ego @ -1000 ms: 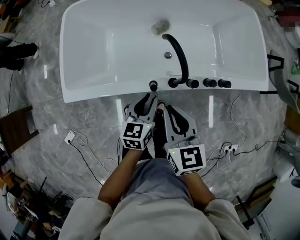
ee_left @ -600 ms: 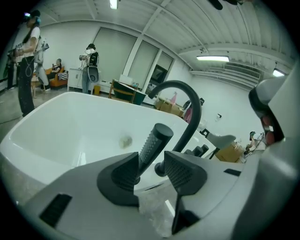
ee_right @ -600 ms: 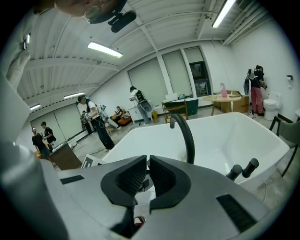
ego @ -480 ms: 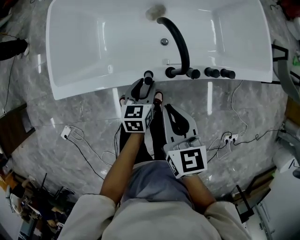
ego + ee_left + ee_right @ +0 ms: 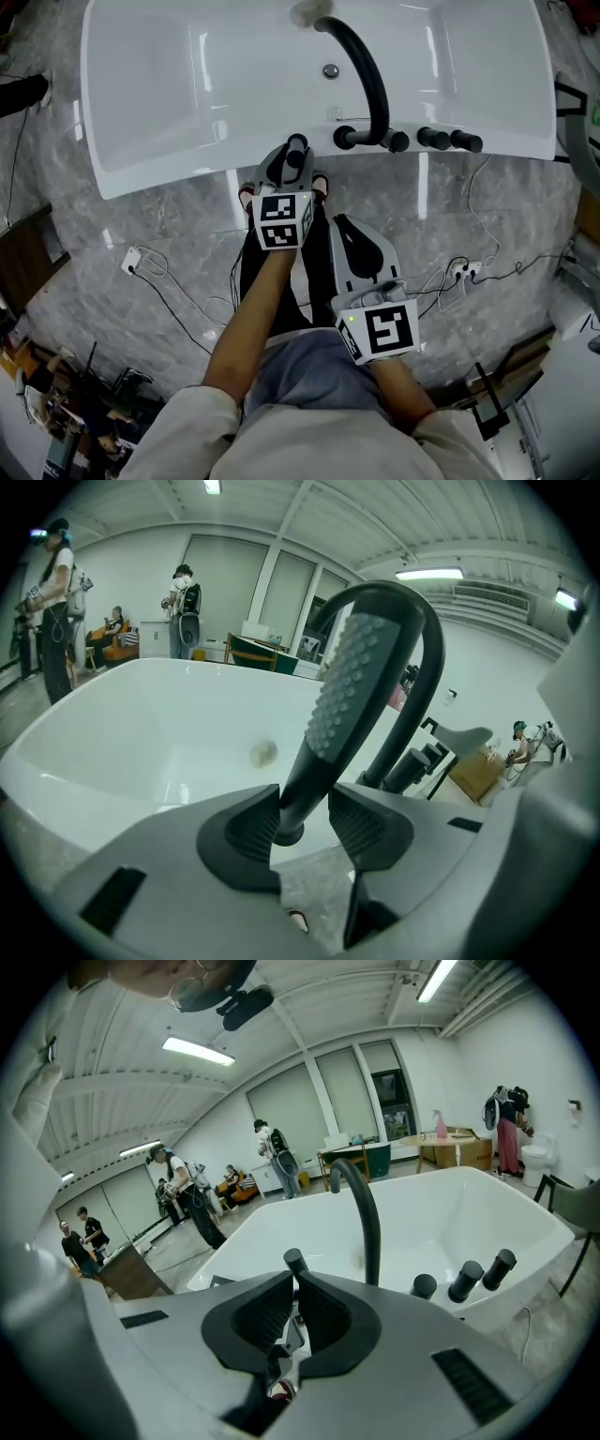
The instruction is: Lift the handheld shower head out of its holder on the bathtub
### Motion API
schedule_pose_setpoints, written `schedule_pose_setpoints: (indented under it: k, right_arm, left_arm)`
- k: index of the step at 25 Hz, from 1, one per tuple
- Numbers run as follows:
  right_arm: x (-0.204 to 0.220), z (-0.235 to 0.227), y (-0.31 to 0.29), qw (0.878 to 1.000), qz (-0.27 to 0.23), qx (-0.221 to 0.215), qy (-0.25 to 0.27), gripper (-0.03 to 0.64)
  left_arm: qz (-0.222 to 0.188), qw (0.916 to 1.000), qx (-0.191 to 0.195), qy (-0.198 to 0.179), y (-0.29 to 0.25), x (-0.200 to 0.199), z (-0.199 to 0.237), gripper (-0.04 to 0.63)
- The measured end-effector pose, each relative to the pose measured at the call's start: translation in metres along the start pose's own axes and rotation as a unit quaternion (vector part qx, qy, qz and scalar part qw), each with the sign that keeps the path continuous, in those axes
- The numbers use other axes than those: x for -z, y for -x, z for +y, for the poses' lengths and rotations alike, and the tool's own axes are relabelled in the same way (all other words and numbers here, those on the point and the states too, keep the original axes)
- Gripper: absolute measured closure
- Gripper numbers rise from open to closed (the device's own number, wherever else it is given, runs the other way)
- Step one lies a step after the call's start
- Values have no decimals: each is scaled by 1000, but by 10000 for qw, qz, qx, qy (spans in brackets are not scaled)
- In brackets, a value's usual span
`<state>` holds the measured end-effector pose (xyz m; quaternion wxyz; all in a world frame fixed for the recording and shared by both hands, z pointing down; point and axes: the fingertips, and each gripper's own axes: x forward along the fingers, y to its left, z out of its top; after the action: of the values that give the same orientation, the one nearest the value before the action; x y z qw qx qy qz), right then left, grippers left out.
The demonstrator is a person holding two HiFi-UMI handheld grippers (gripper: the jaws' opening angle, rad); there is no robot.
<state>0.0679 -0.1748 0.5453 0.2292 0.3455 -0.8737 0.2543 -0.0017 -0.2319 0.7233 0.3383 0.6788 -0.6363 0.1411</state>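
The shower head (image 5: 361, 682) stands in its holder (image 5: 289, 833) on the bathtub (image 5: 169, 178) rim, handle leaning toward one o'clock. Its stem sits between the left gripper's (image 5: 302, 819) jaws, which have just been opening and seemingly do not press. The right gripper (image 5: 292, 1309), pads together, hangs back at five o'clock; the left forearm (image 5: 248, 328) reaches toward twelve.

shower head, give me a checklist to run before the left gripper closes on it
1. Shower head seated upright on the bathtub rim: ok.
2. Left gripper jaws have just been opening and straddle the handle: ok.
3. Pads pressing the handle: not ok, the jaws stand wide, no grip yet.
4. Spout clear of a straight lift: probably ok, it arches behind and to the right.
5. Right gripper out of the way, jaws together and empty: ok.
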Motion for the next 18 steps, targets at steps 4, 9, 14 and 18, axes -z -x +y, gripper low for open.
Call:
schedule_pose_setpoints:
  k: [4,9,14,18]
  right_arm:
    - [5,0,-1,10000,52,9,-26,595]
    - [11,-2,-3,9999,101,39,-38,595]
    - [12,1,-6,9999,112,31,-43,595]
    - [10,3,-4,9999,107,48,-28,595]
  left_arm:
    - [-10,9999,-40,-92,-10,2,4,437]
    - [-84,9995,-136,-285,-15,3,5,437]
    - [91,9992,-67,-372,-24,10,4,437]
    - [79,9983,-115,-572,-24,7,4,446]
